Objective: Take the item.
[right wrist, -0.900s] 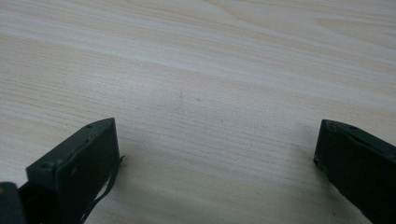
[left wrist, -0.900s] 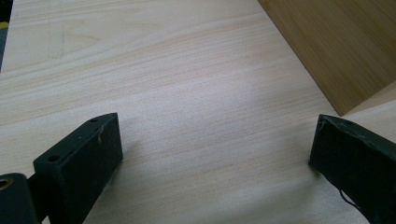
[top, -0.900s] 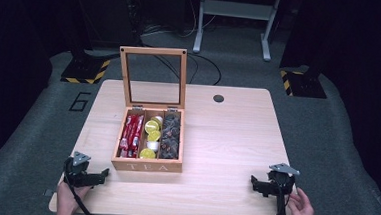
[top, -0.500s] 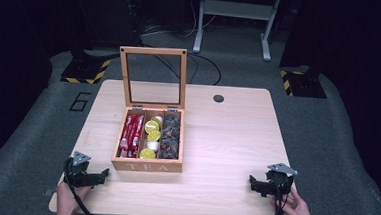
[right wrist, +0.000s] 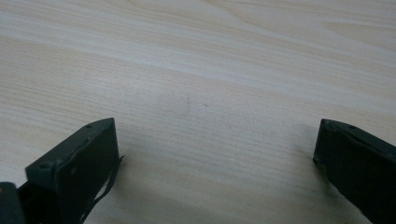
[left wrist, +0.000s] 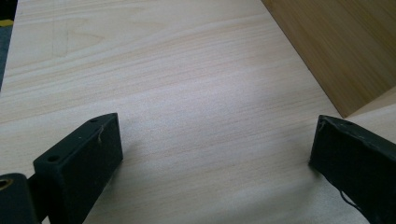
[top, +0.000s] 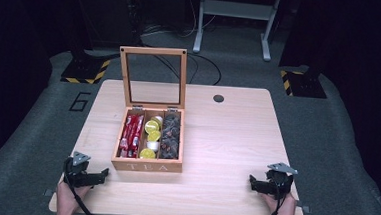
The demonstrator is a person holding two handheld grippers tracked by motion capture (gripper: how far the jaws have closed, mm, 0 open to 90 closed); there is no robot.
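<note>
A wooden tea box (top: 147, 166) marked TEA stands on the table with its glass lid (top: 152, 77) raised upright. Inside lie red packets (top: 131, 133) on the left, yellow packets (top: 151, 126) in the middle and dark packets (top: 171, 135) on the right. My left gripper (top: 105, 174) rests near the table's front left corner, open and empty, close to the box's front left corner. The box's side wall (left wrist: 336, 51) shows in the left gripper view beyond my left gripper (left wrist: 215, 140). My right gripper (top: 252, 182) sits near the front right corner, open over bare wood, as my right gripper (right wrist: 215, 140) confirms.
The light wooden table (top: 226, 140) has a small dark round hole (top: 218, 98) at its far side. A grey floor with a painted 6 (top: 80, 101) surrounds it, and a metal stand (top: 234, 20) is behind. Bare tabletop lies between the box and the right gripper.
The right hand has shifted slightly inward and toward the front edge. The left gripper and the box have not moved.
</note>
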